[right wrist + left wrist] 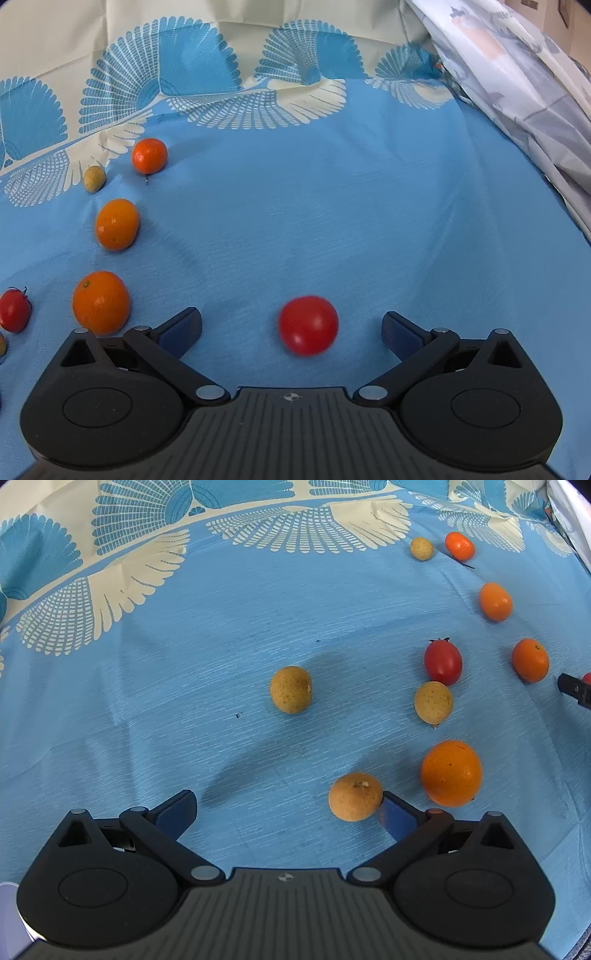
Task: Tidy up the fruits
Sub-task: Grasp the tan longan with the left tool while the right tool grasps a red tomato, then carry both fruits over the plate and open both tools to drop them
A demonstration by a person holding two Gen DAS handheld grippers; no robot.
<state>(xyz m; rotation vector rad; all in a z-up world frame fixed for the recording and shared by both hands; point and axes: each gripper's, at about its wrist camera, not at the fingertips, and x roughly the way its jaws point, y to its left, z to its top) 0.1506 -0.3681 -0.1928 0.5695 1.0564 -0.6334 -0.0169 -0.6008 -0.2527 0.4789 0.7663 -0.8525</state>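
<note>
The left gripper [287, 812] gapes wide over the blue cloth [184, 701], its right pad touching a tan longan [355, 796]; a big orange [451, 773] sits at two o'clock. The right gripper [291, 332] is equally wide, with a red tomato [308, 325] loose between its fingers and oranges [101, 301] trailing off toward ten o'clock.

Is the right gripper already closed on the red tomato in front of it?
No. The right gripper is open, and the red tomato lies between its fingers without touching either.
</note>
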